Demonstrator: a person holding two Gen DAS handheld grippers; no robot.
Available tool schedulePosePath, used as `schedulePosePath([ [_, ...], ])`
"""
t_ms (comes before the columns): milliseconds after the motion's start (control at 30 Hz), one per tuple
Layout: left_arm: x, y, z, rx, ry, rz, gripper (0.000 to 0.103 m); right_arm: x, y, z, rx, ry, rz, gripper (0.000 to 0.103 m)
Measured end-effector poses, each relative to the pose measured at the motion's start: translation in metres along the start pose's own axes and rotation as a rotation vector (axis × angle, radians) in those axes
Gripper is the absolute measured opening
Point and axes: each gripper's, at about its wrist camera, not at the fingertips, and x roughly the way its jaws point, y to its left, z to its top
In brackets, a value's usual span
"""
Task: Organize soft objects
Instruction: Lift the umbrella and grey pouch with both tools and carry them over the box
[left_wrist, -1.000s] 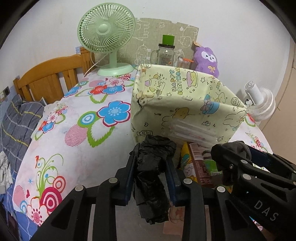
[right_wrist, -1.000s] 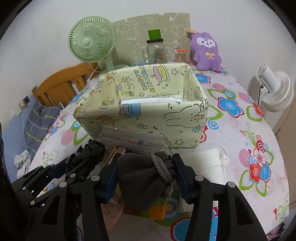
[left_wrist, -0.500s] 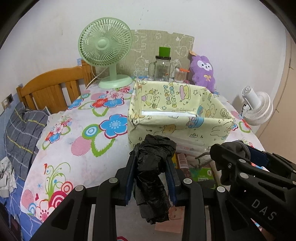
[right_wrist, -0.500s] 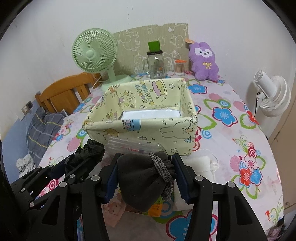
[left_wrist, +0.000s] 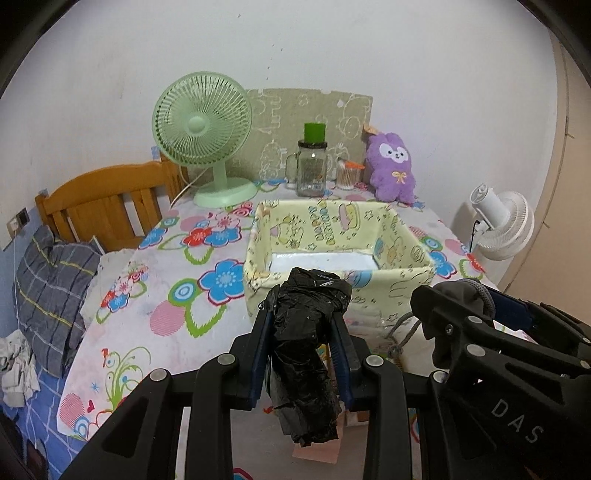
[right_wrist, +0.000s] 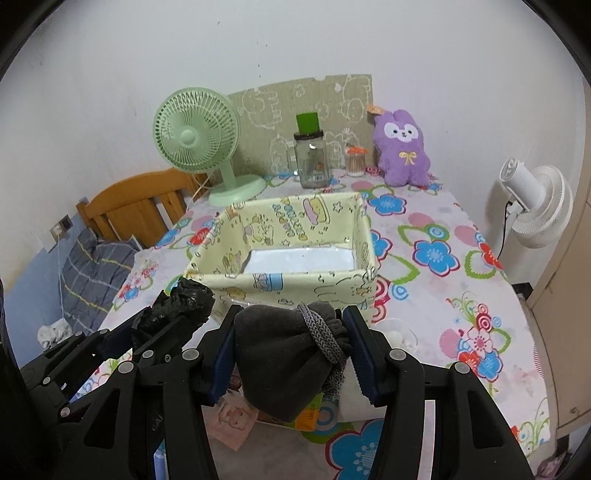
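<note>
My left gripper (left_wrist: 302, 325) is shut on a crumpled black plastic bag (left_wrist: 308, 339), held above the table just in front of the yellow cartoon-print fabric box (left_wrist: 402, 273). My right gripper (right_wrist: 290, 334) is shut on a dark grey drawstring pouch (right_wrist: 280, 354) with a braided grey cord, held just in front of the same box (right_wrist: 295, 286). The box is open at the top and shows a white bottom. The black bag also shows in the right wrist view (right_wrist: 186, 301), and the pouch in the left wrist view (left_wrist: 467, 295).
A flowered cloth covers the table (left_wrist: 177, 280). At the back stand a green fan (left_wrist: 203, 125), a glass jar (left_wrist: 312, 170), a small cotton-swab jar (left_wrist: 347, 175) and a purple plush (left_wrist: 393, 166). A white fan (right_wrist: 539, 206) is at the right; a wooden chair (left_wrist: 103, 206) at the left. Packets lie under the grippers.
Both grippers have risen with their loads. The box now sits lower in both views and its open top and white bottom show.
</note>
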Motion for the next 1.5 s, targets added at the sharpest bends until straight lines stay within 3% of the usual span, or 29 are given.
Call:
schedulePosePath([
  [700,-0.018,-0.02,0.029,0.034,-0.064,-0.018,0.031,-0.033,-0.011,0.025,0.007,-0.087,-0.037,0.058],
  [1500,0.025,-0.021,0.058,0.03,-0.056,0.004,0.031,0.007,-0.021,0.057,-0.001,-0.1,-0.072,0.058],
])
